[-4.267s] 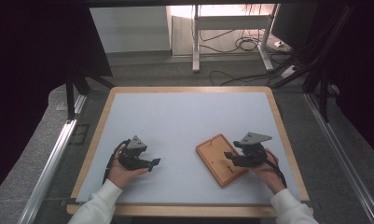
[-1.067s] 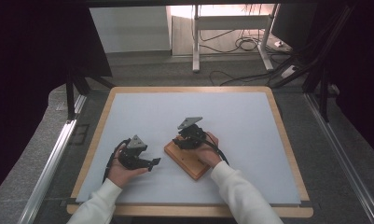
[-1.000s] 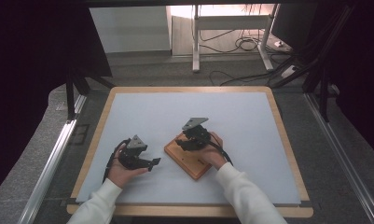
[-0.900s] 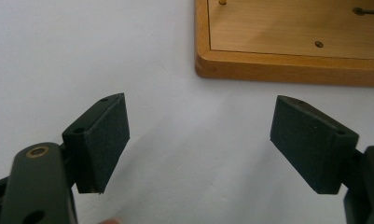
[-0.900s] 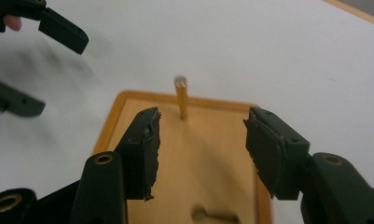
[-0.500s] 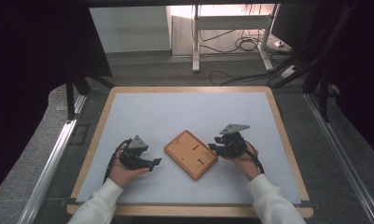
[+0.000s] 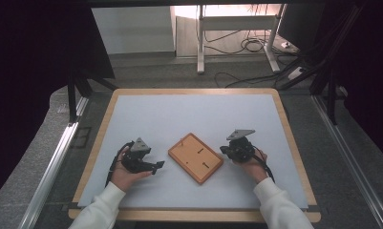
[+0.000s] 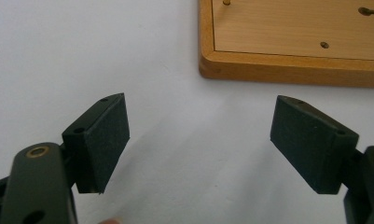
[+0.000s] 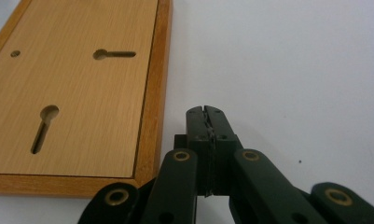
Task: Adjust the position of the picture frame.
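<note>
Wood, flat and rigid: the board [image 7: 196, 158] lies askew on the white mat [image 7: 194, 114] between the two grippers, touching neither. It looks like a framed panel with keyhole slots [image 9: 45, 126], probably light, though its thickness is hard to judge from above. Smooth faces would slip, so the raised rim [image 9: 152, 93] along an edge is the surest hold. The right gripper [image 9: 206, 112], just beside the rim, has just clenched on nothing. The left gripper [image 8: 198, 140] stands wide, empty.
</note>
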A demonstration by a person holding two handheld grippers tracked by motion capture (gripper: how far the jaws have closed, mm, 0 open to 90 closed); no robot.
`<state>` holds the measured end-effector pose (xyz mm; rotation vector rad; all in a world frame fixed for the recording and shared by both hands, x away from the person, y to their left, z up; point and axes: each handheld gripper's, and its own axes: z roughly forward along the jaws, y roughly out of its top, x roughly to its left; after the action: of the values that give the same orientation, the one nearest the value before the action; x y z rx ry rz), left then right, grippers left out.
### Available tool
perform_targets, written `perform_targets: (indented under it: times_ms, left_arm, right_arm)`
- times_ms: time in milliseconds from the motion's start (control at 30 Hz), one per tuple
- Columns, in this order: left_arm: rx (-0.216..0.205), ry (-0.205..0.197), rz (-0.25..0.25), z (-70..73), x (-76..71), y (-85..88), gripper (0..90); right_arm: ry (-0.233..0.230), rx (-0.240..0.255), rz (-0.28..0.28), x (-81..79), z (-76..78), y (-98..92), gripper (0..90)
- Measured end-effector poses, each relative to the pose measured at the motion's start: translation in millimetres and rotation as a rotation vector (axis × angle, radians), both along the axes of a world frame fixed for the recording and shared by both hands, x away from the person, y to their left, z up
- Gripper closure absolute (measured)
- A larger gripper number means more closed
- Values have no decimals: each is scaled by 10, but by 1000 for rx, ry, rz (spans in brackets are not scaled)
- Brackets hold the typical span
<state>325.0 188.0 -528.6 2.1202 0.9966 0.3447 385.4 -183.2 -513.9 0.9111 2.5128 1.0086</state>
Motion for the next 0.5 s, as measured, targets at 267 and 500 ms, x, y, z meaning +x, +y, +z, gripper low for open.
perform_targets:
  times_ms: [267, 500]
  left_arm:
    - [-3, 2, 13, -1, 4, 18, 196]
    - [1, 2, 17, -6, 13, 31, 196]
  right_arm:
    - [5, -12, 22, -24, -24, 5, 900]
    - [31, -34, 61, -90, -36, 36, 900]
